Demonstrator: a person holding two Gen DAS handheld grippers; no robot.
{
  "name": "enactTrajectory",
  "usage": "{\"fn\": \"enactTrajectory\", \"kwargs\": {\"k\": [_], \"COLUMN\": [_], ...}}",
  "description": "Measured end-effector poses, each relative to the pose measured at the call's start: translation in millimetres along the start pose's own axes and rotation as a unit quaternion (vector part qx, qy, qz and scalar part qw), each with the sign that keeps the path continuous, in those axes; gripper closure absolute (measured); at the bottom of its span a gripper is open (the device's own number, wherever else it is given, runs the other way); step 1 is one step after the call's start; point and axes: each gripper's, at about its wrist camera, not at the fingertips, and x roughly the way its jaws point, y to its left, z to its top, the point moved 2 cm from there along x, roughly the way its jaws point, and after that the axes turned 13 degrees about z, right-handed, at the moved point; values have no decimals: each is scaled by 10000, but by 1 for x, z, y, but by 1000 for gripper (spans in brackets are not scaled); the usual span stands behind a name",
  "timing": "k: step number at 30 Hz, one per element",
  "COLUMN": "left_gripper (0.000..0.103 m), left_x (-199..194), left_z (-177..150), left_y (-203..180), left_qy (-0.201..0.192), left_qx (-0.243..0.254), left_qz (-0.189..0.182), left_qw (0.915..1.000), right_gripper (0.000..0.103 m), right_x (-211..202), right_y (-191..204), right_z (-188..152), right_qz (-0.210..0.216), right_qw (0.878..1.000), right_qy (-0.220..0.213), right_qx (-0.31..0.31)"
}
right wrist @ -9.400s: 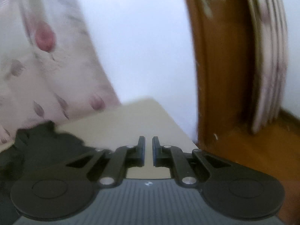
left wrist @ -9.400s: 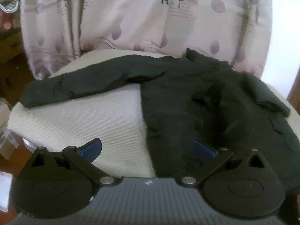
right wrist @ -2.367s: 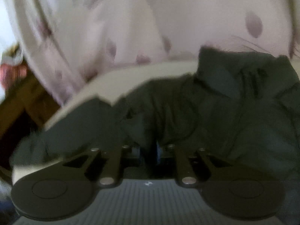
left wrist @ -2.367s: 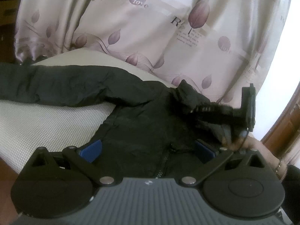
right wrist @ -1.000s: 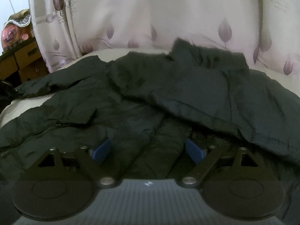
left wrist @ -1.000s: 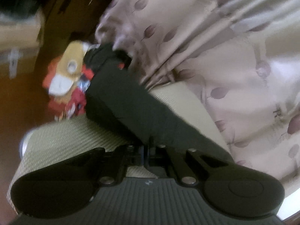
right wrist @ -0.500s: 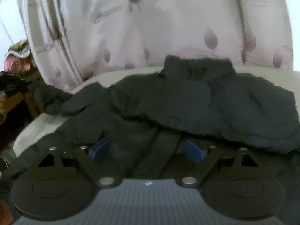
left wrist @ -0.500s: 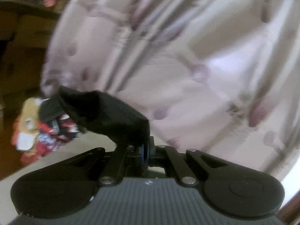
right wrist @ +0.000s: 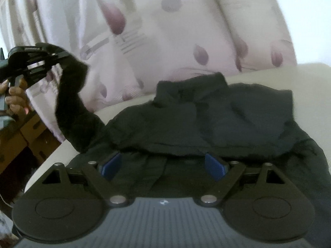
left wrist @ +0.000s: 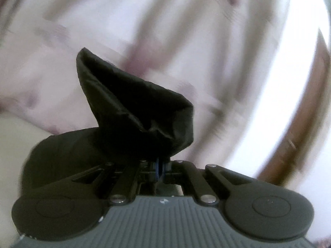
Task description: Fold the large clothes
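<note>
Left wrist view: the left claw (left wrist: 158,168) is seen closed on the cuff end of the sleeve (left wrist: 136,111) of a black jacket, which is raised clear of the table (left wrist: 14,132). The background curtain (left wrist: 165,31) is blurred.

Right wrist view: the right claw (right wrist: 163,166) is held wide open with nothing between its pads, over the front of the jacket (right wrist: 217,124), which lies spread on the table (right wrist: 310,72). The other sleeve appears folded across the chest. The lifted sleeve (right wrist: 72,103) is seen hanging from the left claw (right wrist: 60,56) at the left edge.

Risk: only a small pinch of slippery fabric is held; slippage is likely if the sleeve is pulled taut. The unpinned body may be dragged, disturbing the folded sleeve.
</note>
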Motion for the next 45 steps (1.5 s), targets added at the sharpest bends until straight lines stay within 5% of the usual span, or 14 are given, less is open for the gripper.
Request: {"fn": "enactTrajectory", "kwargs": {"k": [5,8,15,17,21,24,30,33,36,40,45], "left_gripper": [100,90,8,0,0,0,0,0,1,0,0], "left_x": [46,67,61,45,21,10,-2,-6,-10,-10,-15], "left_z": [-60,-95,-132,-133,-128,-126,-133,-137,-136,-130,-137], "left_y": [-55,-71,-65,-60,-33,-5,84,115,128,131,129], "left_qy": [670,998,876,693,743,778,1212,1306,1329,1227,1305], "left_qx": [538,1074,1436,1421,1300,1281,339,48,-34,20,-36], "left_qz": [-467,-592,-533,-393,-251,243,1098,1416,1549,1567,1465], "left_qw": [9952,9874,9843,9866,9884,9884,9860,9813,9789,9800,9806], "right_gripper": [15,14,14,13,10,10,11,75,87,90,92], "right_x": [-15,-24,-36,-36,-22,5,82,111,100,60,67], "right_y": [-22,-31,-43,-42,-42,-49,-83,-86,-72,-63,-101], "right_z": [-1,0,10,17,41,65,91,88,95,112,100], "right_qz": [-32,-41,29,88,92,-10,-431,-347,-280,-477,-938], "right_qw": [9994,9989,9972,9973,9987,9997,9972,9951,9985,9986,9949], "right_qy": [-120,-176,-361,-391,-404,-211,428,792,443,-101,377], "right_qx": [316,432,655,614,305,149,443,476,177,-225,-55]}}
